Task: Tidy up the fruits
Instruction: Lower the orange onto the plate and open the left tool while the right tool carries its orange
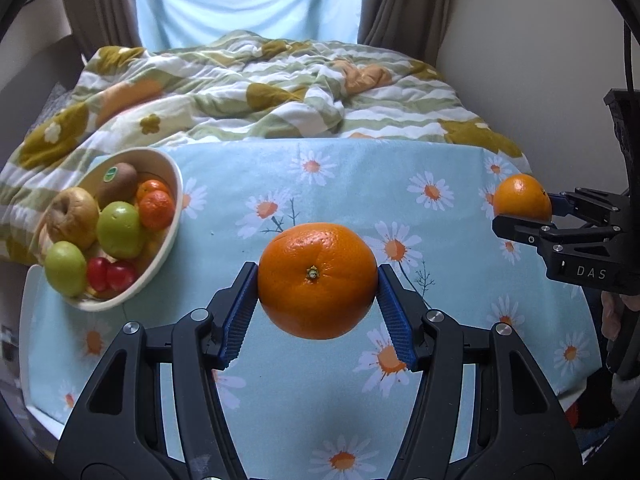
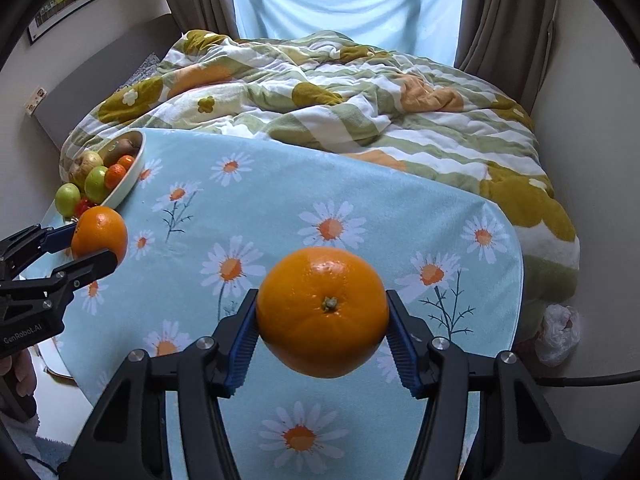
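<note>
Left wrist view shows the left gripper (image 1: pixel 317 280) with its jaws pinching an orange (image 1: pixel 317 280) between the blue ribbed pads (image 1: pixel 240 316), stem end facing the camera, the fruit held in the air above the surface (image 1: pixel 344 184), which is covered by a pale blue cloth printed with daisies. At the far right of the same view the right gripper (image 1: pixel 524 210) comes in from the side, its jaws pinching a second orange (image 1: pixel 522 197), also raised over the right edge of the surface. Right wrist view shows that second orange (image 2: pixel 322 312) up close, clamped between the pads (image 2: pixel 404 344) with its stem end toward the camera, and the left gripper (image 2: pixel 98 246) at the left edge with its own orange (image 2: pixel 100 234). On the left side of the surface sits a white oval bowl (image 1: pixel 170 236), tilted so its opening faces the cameras. It holds two green apples (image 1: pixel 120 230), a kiwi (image 1: pixel 118 184) with a green sticker, small tangerines (image 1: pixel 156 208), a brownish round fruit (image 1: pixel 72 218) and red pieces (image 1: pixel 110 274) near the bowl's near rim. Beyond the surface lies a bed with a rumpled quilt (image 1: pixel 260 92) striped in green and white with mustard flowers, and behind it a bright window between brown curtains (image 1: pixel 404 4). A crumpled white plastic bag (image 2: pixel 558 334) lies low at the right in the right wrist view.
</note>
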### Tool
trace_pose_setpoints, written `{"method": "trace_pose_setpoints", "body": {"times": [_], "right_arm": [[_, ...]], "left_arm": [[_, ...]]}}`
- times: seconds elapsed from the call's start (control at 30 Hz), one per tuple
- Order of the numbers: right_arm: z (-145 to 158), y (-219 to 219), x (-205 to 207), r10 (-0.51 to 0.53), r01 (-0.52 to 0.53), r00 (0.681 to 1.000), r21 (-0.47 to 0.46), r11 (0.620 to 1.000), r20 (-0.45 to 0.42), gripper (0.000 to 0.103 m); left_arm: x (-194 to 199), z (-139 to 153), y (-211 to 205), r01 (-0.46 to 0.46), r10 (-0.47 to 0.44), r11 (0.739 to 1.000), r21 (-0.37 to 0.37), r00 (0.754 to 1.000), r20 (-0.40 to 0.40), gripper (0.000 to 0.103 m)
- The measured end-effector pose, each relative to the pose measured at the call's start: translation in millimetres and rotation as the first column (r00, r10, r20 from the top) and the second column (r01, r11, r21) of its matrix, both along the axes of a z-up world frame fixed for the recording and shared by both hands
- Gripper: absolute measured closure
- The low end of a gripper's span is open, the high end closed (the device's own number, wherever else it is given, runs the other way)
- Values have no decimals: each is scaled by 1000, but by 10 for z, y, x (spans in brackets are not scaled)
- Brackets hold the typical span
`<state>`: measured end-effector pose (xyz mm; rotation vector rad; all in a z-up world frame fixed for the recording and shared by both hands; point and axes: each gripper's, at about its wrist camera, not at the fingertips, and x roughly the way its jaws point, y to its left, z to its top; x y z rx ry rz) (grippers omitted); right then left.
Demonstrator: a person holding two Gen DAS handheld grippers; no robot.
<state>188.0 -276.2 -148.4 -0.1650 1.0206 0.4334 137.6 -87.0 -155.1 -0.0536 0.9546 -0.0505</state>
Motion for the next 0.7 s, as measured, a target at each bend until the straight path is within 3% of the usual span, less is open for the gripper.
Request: {"method": "trace_pose_setpoints", "body": {"times": [0.27,0.7], "right_arm": [[267,494,-82,31,-33,999,39,999,29,48],[434,1450,-192,39,-42,999,85,996,37,48]], "left_arm": [[-152,238,424,-14,14,1000,5,1000,20,38],[-203,469,1376,-6,5,1000,24,999,37,38]]}}
